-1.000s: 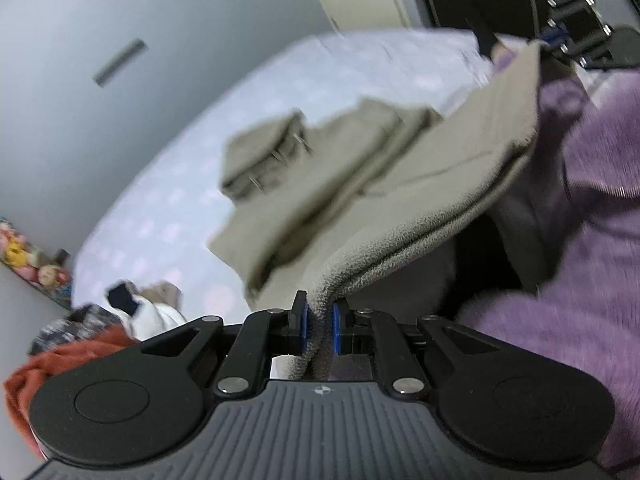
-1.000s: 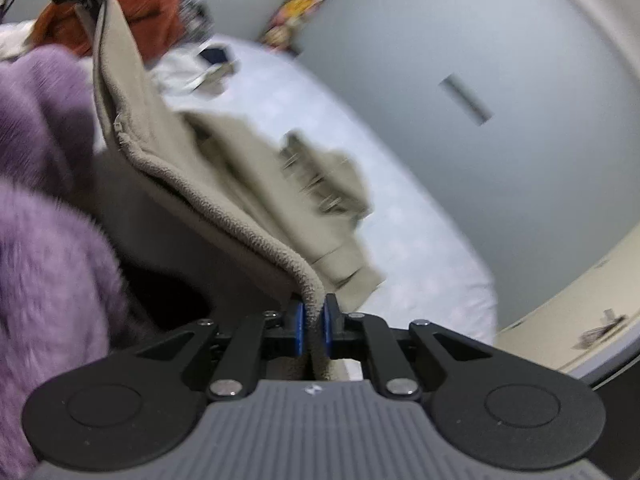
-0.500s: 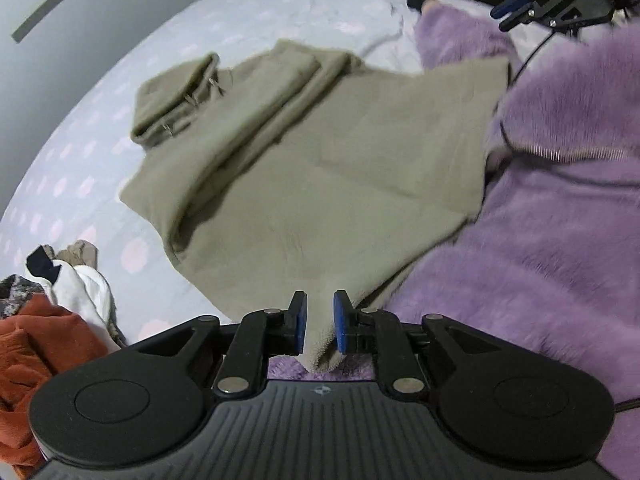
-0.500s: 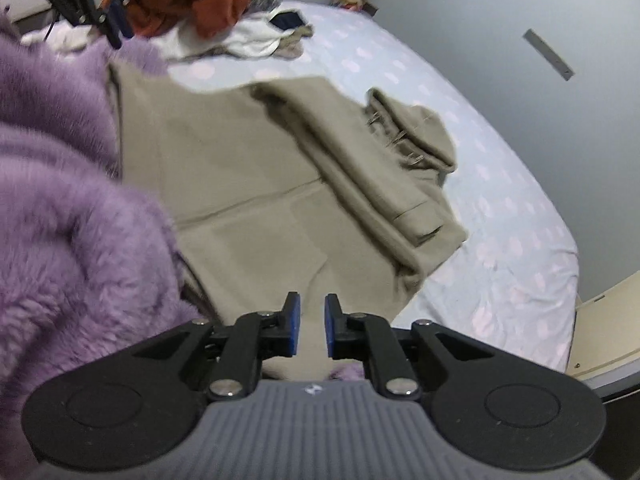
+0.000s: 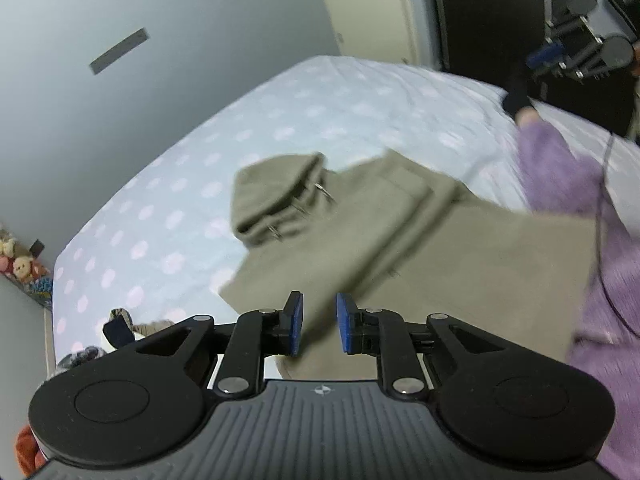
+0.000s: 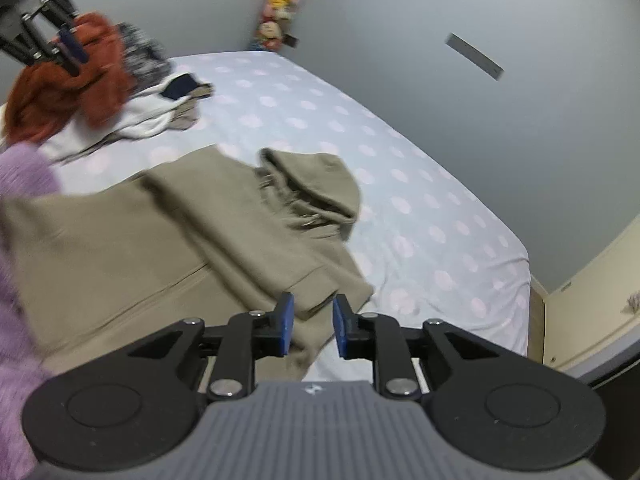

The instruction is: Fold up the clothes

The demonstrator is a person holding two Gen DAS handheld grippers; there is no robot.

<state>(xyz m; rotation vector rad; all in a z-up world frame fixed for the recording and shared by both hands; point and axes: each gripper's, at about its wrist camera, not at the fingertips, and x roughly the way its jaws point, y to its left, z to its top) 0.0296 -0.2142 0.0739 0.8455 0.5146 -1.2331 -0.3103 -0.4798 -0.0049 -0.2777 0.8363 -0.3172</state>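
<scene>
Right gripper point(image 6: 311, 326) above olive hoodie point(image 6: 168, 236), jaws just opening, nothing between blue pads. Hoodie flat on dotted bedsheet point(image 6: 400, 184), hood away from camera. Left gripper point(image 6: 68, 50) upper left, over rust garment point(image 6: 60, 96). Purple sleeve point(image 6: 20, 176) at left edge.

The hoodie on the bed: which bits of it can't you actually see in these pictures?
- Hoodie near hem, left wrist view: hidden behind the left tongs.
- Its far corner, same view: covered by the purple sleeve.
- Near corner, right wrist view: behind the right tongs.
- Drawstrings and surface detail: smeared by motion blur in both views.
</scene>
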